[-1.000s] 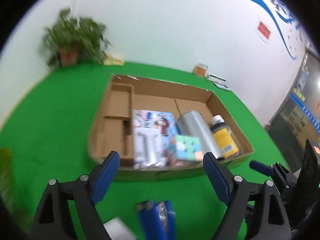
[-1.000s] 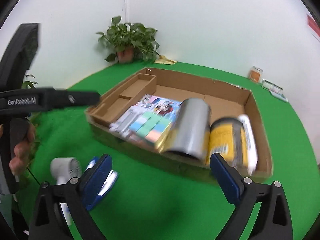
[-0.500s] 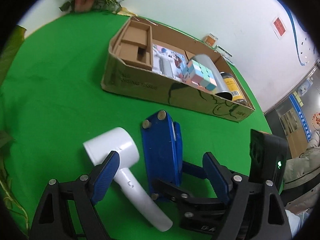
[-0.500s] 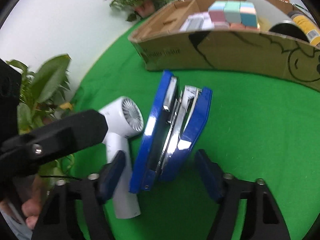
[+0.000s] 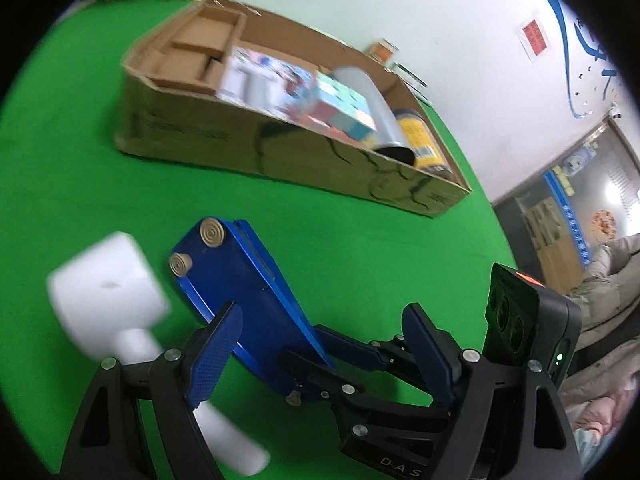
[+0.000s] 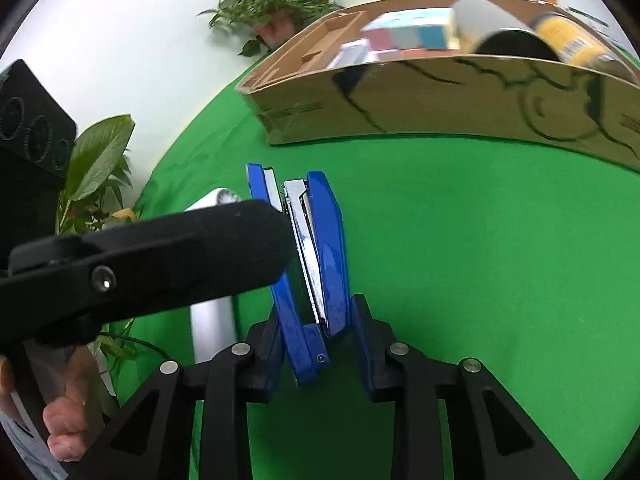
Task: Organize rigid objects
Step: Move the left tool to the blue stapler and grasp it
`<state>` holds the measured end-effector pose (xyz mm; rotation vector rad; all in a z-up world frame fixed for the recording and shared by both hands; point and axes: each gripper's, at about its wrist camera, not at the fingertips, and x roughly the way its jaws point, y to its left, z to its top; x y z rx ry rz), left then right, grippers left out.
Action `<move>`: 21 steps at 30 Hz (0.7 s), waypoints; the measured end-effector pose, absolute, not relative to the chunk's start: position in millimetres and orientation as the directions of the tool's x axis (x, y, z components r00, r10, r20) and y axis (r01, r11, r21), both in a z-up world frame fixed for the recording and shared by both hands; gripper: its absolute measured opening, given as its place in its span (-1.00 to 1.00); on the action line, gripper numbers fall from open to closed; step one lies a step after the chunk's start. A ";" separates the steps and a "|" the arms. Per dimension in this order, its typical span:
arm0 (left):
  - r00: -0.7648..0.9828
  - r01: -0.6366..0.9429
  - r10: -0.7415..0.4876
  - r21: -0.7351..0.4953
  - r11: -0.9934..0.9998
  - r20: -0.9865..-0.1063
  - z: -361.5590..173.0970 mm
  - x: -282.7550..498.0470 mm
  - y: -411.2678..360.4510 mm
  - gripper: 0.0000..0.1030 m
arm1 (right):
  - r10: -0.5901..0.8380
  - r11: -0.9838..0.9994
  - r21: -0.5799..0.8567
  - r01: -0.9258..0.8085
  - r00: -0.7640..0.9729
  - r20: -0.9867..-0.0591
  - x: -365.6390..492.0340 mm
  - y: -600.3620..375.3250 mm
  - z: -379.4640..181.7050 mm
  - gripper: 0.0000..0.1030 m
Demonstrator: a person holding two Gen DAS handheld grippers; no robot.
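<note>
— Two things lie on the green cloth below the cardboard box, which fills the upper right of the right wrist frame: a white hair dryer and a blue stapler. Which one comes next?

— I judge the stapler. Its long axis runs up the frame from the right gripper, which is nearer and has just closed on its hinge end.

— And the left gripper?

— Its jaws stand wide and have narrowed a little; they hold nothing.

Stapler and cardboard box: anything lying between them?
No. Between the blue stapler and the cardboard box only bare green tabletop shows, clearest in the right wrist view.
</note>
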<state>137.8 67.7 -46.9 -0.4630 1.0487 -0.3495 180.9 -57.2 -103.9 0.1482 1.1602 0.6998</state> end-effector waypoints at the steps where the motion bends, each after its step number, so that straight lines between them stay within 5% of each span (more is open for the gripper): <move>1: 0.440 0.054 -0.491 -0.523 0.851 -0.752 -50.6 142.7 59.2 0.41 | 0.556 0.796 0.426 -0.431 0.239 -0.796 178.7 -65.2 -102.4 -0.46; 4: 0.386 0.081 -0.541 -0.557 0.827 -0.747 -61.4 157.6 30.3 0.21 | 0.479 0.841 0.325 -0.433 0.317 -0.819 171.9 -89.9 -96.0 -0.46; 12: 0.327 0.228 -0.668 -0.630 0.742 -0.669 -59.8 188.2 -53.5 0.19 | 0.194 0.950 0.031 -0.311 0.510 -0.838 172.8 -178.4 -83.3 -0.47; 17: 0.378 0.212 -0.632 -0.601 0.771 -0.677 -50.8 184.7 -42.9 0.19 | -0.116 0.914 -0.334 -0.229 0.642 -0.758 169.0 -197.4 -85.0 -0.46; 21: 0.434 0.143 -0.591 -0.596 0.790 -0.680 -50.3 177.4 -10.4 0.23 | -0.082 0.819 -0.453 -0.352 0.710 -0.699 140.9 -165.9 -88.5 -0.22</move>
